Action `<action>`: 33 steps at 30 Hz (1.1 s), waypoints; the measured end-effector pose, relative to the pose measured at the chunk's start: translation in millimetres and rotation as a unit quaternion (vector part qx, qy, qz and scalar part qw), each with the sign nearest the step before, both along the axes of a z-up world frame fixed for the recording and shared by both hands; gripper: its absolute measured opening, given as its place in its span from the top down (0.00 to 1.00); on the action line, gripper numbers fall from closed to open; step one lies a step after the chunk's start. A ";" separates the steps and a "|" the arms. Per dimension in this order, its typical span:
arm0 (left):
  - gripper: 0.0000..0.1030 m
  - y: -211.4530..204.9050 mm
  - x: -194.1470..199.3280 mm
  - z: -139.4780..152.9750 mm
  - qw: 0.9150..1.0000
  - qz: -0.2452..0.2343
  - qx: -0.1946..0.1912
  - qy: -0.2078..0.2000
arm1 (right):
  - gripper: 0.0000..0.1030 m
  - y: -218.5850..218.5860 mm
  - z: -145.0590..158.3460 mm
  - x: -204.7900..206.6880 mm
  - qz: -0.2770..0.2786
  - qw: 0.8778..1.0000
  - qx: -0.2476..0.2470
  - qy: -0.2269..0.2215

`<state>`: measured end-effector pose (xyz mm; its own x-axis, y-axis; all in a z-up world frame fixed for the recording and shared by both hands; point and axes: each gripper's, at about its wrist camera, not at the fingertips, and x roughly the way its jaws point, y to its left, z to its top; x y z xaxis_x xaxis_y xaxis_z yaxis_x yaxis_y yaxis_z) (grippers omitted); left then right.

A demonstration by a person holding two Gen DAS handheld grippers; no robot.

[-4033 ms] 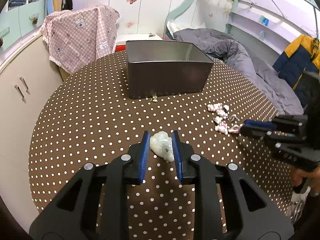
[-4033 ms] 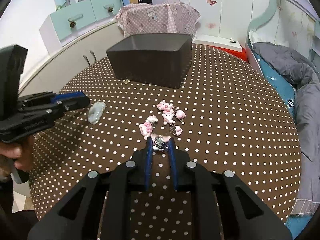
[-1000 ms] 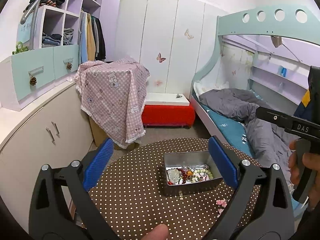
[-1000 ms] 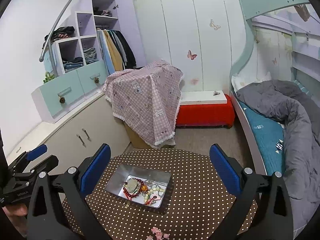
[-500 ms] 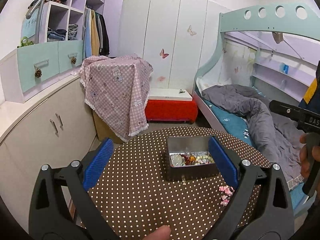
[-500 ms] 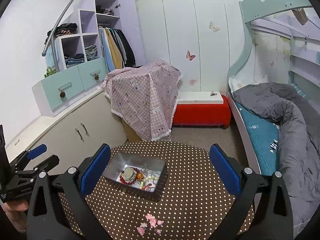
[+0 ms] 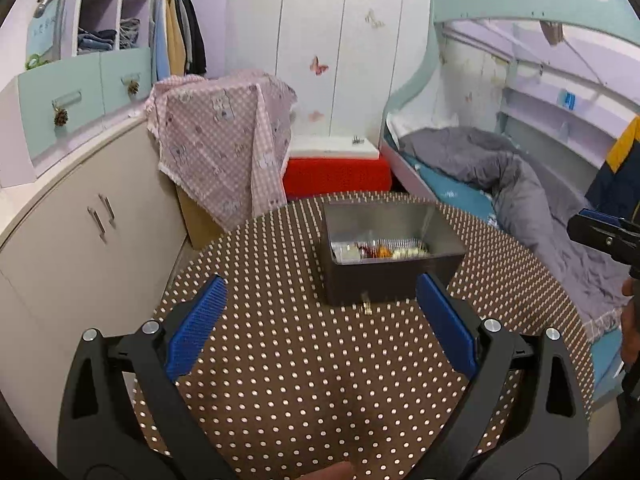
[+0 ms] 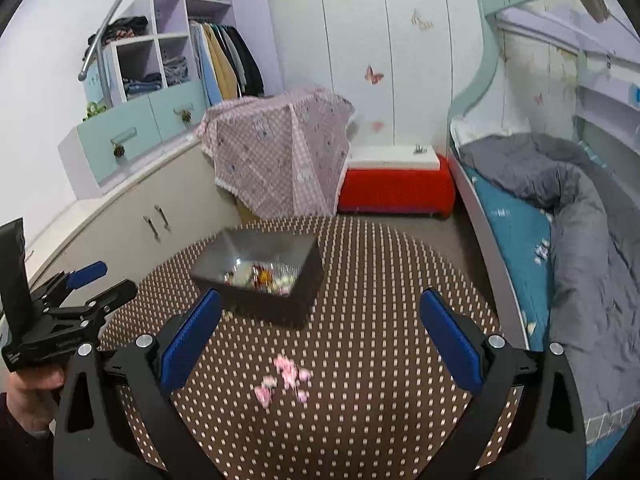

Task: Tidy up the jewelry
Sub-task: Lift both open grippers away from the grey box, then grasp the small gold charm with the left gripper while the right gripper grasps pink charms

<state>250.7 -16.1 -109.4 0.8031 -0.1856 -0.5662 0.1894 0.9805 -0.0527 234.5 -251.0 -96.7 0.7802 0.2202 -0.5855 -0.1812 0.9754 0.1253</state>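
While both the left gripper (image 7: 320, 324) and the right gripper (image 8: 320, 340) hang wide-jawed and empty above the table, the metal box (image 8: 260, 276) already holds beads; pink charms (image 8: 284, 378) lie loose just in front of it, likely unsorted.

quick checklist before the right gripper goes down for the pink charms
1. Right gripper open and holding nothing: ok, jaws spread wide.
2. Pink charms in view, lying loose on the dotted table: ok, though blurred.
3. Charms lined up between the fingers: ok, roughly centred, a little left.
4. Left gripper open and off to the left of the charms: ok.
5. Metal box open, with room: ok, jewelry covers only its bottom.
6. How many charms, and whether they are linked: cannot tell.
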 end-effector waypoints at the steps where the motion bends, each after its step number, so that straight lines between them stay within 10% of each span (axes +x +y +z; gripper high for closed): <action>1: 0.09 -3.8 3.4 -6.8 1.000 -0.004 0.004 0.010 | 0.07 -0.9 -4.7 -0.2 -0.001 1.000 0.002 0.006; 14: 0.10 -48.2 63.3 -77.0 0.993 -0.016 0.032 0.116 | 0.07 -2.6 -49.3 7.8 0.008 0.998 0.012 0.065; 24: 0.72 -45.5 73.3 -84.7 0.991 -0.017 0.007 0.135 | 0.07 -2.1 -73.9 14.4 0.026 0.995 0.006 0.096; 33: 0.92 -36.4 62.4 -86.5 0.989 -0.058 -0.012 0.138 | 0.08 3.9 -87.4 6.0 0.033 0.993 -0.003 0.109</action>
